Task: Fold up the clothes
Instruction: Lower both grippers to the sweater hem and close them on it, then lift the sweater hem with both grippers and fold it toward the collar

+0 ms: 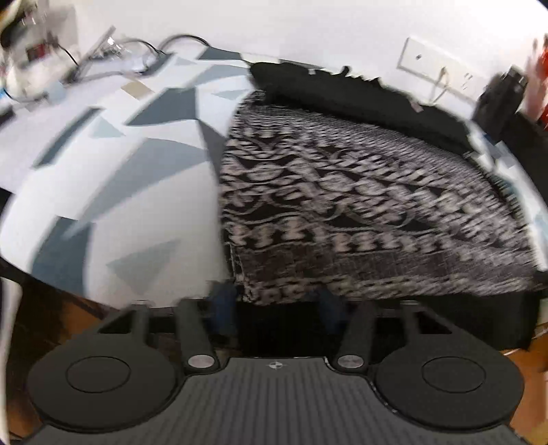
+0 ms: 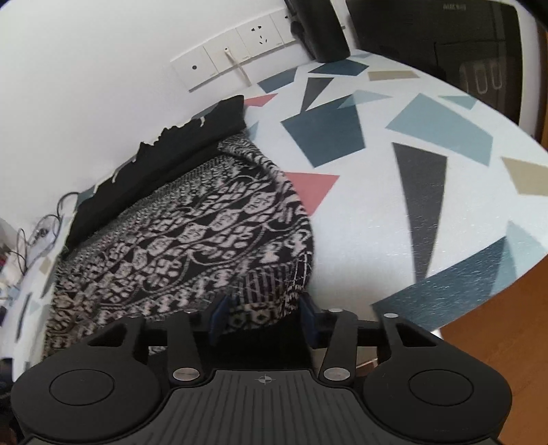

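A black-and-white patterned garment (image 1: pixel 359 205) lies flat on the table's geometric-print cloth (image 1: pixel 102 171), with a black garment (image 1: pixel 342 92) behind it against the wall. The left wrist view is blurred. My left gripper (image 1: pixel 277 308) is open at the table's near edge, its blue fingers (image 1: pixel 224 308) standing wide apart on either side of the garment's near left corner. In the right wrist view the patterned garment (image 2: pixel 191 239) and the black garment (image 2: pixel 164 157) show again. My right gripper (image 2: pixel 263 318) is open too, with the garment's near right corner lying between its fingers (image 2: pixel 219 318).
Wall sockets (image 2: pixel 239 51) sit above the table's back edge. Cables (image 1: pixel 137 54) and small items crowd the far left corner. A black speaker-like object (image 2: pixel 322 30) and a large dark appliance (image 2: pixel 438 44) stand at the far right. Wooden floor (image 2: pixel 496 342) shows below the table's edge.
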Motion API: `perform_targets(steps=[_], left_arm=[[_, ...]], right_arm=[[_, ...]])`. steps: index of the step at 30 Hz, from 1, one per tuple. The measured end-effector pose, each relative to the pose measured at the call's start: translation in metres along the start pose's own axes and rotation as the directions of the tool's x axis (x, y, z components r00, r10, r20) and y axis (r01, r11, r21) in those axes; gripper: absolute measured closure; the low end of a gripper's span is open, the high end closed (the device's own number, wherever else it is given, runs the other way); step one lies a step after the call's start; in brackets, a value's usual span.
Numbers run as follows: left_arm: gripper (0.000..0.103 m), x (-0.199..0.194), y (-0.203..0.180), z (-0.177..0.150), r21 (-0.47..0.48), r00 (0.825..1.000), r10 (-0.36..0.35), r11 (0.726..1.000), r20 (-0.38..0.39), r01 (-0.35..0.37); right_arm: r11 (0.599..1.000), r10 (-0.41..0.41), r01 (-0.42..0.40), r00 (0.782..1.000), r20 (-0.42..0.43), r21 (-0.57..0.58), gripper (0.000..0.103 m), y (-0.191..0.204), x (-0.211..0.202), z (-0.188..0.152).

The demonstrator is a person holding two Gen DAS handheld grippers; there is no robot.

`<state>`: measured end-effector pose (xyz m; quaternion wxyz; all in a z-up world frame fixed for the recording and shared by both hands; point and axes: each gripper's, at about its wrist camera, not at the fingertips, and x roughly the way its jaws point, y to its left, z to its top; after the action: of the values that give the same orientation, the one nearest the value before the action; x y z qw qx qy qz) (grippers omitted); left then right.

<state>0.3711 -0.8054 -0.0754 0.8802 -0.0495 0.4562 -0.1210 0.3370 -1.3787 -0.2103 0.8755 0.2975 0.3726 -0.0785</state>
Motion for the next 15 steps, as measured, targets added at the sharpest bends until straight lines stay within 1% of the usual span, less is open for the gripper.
perform_targets(steps=[1,2,4,5,7,8,11,14,15], left_arm=[[0.07,0.001,0.001,0.001,-0.007,1.0,-0.019,1.0,-0.002,0.019],[0.077,0.002,0.001,0.002,-0.013,0.999,-0.037,0.999,-0.005,0.037],[0.083,0.004,0.003,0.004,-0.027,0.997,-0.074,0.997,-0.009,0.074],[0.083,0.005,0.003,0.005,-0.034,0.996,-0.093,0.995,-0.011,0.092],[0.083,0.007,0.005,0.006,-0.047,0.991,-0.13,0.991,-0.014,0.129],[0.08,0.008,0.005,0.007,-0.052,0.99,-0.141,0.989,-0.016,0.14],[0.071,0.012,0.007,0.01,-0.055,0.99,-0.139,0.989,-0.018,0.138],[0.069,0.015,0.006,0.012,-0.037,0.99,-0.143,0.989,-0.014,0.143],[0.069,0.016,0.003,0.014,-0.017,0.99,-0.141,0.99,-0.013,0.14]], right_arm=[[1.0,0.019,-0.019,1.0,-0.002,-0.002,0.075,0.002,0.001,0.001],[0.999,0.034,-0.034,0.999,-0.001,-0.002,0.075,0.004,0.002,0.002],[0.999,0.05,-0.05,0.999,0.001,-0.004,0.075,0.006,0.004,0.004],[0.999,0.045,-0.045,0.999,0.0,-0.006,0.075,0.007,0.005,0.004],[0.999,0.035,-0.036,0.999,-0.002,-0.011,0.069,0.009,0.009,0.004],[1.0,0.027,-0.027,1.0,-0.001,-0.014,0.069,0.009,0.009,0.003],[1.0,-0.005,0.005,1.0,-0.001,-0.009,0.068,0.007,0.011,0.0],[1.0,0.008,-0.008,1.0,0.007,0.023,0.068,0.002,0.012,-0.001],[1.0,0.015,-0.015,1.0,0.0,0.024,0.071,0.003,0.013,-0.001]])
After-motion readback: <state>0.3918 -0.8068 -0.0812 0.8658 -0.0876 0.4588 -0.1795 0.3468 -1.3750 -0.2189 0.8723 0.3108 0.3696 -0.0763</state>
